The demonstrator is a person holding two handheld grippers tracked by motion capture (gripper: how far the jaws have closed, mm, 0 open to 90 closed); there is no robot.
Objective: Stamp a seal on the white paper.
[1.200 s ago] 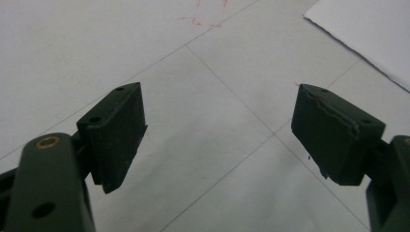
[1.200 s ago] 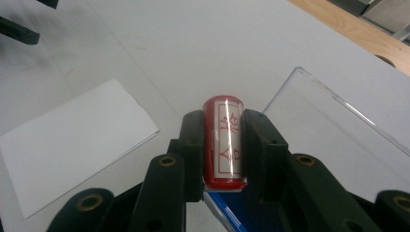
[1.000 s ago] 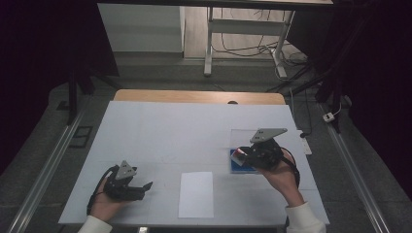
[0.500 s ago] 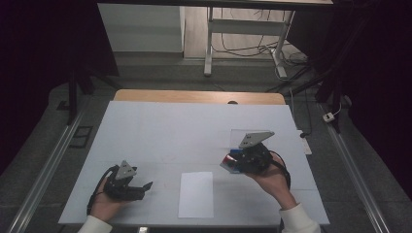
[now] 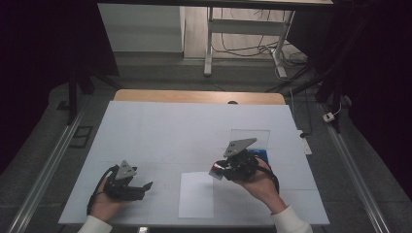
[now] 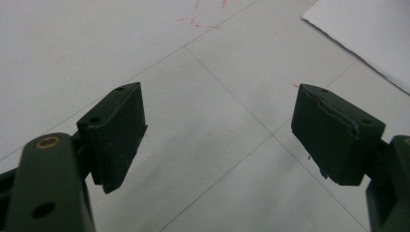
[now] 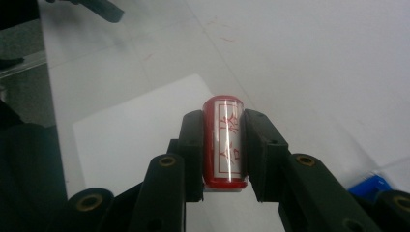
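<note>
The left gripper (image 5: 138,187) rests on the table (image 5: 160,131), jaws apart and empty. Beside the paper sheet (image 5: 196,194), the right gripper (image 7: 223,154) is clamped on a red stamp (image 7: 224,142), probably light, rigid and slick-sided, best pinched mid-barrel, held above the sheet's edge.

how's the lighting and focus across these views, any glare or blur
High view: the white table is evenly lit, the room around it falls off to near black. Left gripper view: soft and slightly hazy, open jaws dark against the pale surface. Right gripper view: a bright glare stripe runs down the red stamp held in the right gripper; the far background blurs.
</note>
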